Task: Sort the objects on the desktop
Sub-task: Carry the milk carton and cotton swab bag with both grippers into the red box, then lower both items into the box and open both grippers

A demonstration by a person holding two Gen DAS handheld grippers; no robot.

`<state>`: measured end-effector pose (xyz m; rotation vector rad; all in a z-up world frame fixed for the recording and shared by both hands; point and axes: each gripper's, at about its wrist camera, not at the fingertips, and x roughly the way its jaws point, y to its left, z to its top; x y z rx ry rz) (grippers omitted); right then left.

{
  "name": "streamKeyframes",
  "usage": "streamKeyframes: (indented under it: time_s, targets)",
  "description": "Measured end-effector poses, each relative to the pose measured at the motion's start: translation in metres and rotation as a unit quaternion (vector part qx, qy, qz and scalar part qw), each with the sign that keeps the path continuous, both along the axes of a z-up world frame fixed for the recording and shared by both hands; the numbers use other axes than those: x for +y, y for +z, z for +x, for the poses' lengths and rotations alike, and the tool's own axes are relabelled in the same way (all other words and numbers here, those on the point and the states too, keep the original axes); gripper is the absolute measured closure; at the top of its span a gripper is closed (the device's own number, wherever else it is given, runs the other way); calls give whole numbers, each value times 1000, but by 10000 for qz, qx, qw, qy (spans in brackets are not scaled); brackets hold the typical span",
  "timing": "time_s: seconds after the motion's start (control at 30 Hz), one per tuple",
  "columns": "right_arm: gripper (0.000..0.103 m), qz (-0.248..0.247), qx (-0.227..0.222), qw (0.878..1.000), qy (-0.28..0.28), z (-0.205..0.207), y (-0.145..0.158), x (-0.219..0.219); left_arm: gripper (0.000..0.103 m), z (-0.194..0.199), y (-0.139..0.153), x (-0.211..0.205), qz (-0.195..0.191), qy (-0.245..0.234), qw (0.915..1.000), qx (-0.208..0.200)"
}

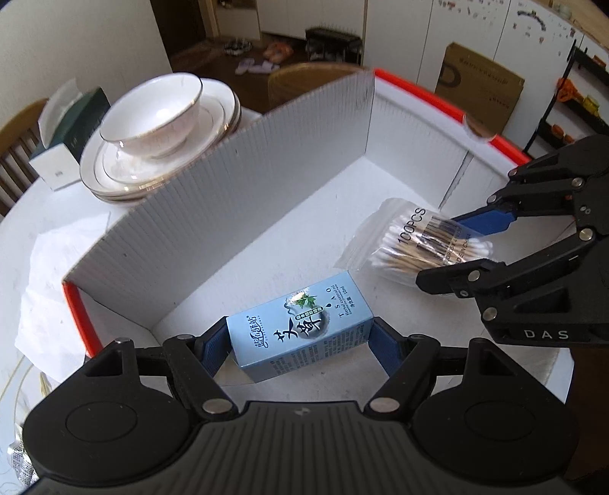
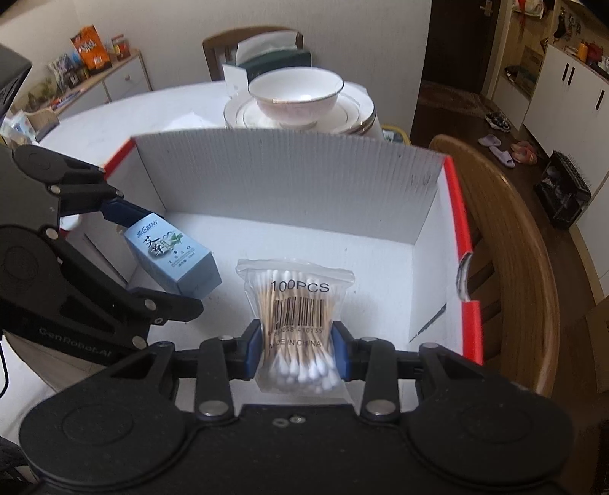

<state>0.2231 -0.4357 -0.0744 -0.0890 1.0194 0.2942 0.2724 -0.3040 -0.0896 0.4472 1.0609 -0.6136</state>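
Both wrist cameras peer steeply down, from close range, into the open white box (image 1: pixel 243 160). The left view enters over its near-left corner, the right view (image 2: pixel 289 179) over its front edge; both share the box floor and the stacked dishes (image 1: pixel 167 125) beyond.

Bright daylight, soft shadows, glare on white box floor (image 2: pixel 342 243); heavy fisheye bending at edges, background slightly blurred.

white walls (image 2: pixel 182 34) and a dark wooden floor (image 2: pixel 449 110) lie beyond the fingers; a wooden chair (image 2: pixel 510 243) stands right of them, white cabinets (image 2: pixel 563 95) farther right, slippers (image 2: pixel 495 146) on the floor.
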Motion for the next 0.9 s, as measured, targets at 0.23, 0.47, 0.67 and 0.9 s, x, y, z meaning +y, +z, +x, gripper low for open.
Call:
streamKeyframes:
  time_s: [0.23, 0.47, 0.67, 0.9]
  targets:
    - [67, -127, 233, 9996, 44, 5, -12, 4, 26, 5, -15, -1, 189, -12, 9992, 356]
    - [67, -177, 374, 9991, 72, 6, -19, 5, 26, 5, -20, 0, 191, -19, 9986, 484]
    - [65, -254, 440, 9986, 115, 5, -23, 6, 26, 2, -17, 2, 76, 2, 9986, 527]
    - [60, -239, 417, 9988, 94, 9, -21, 7, 26, -7, -9, 7, -56, -31, 9989, 468]
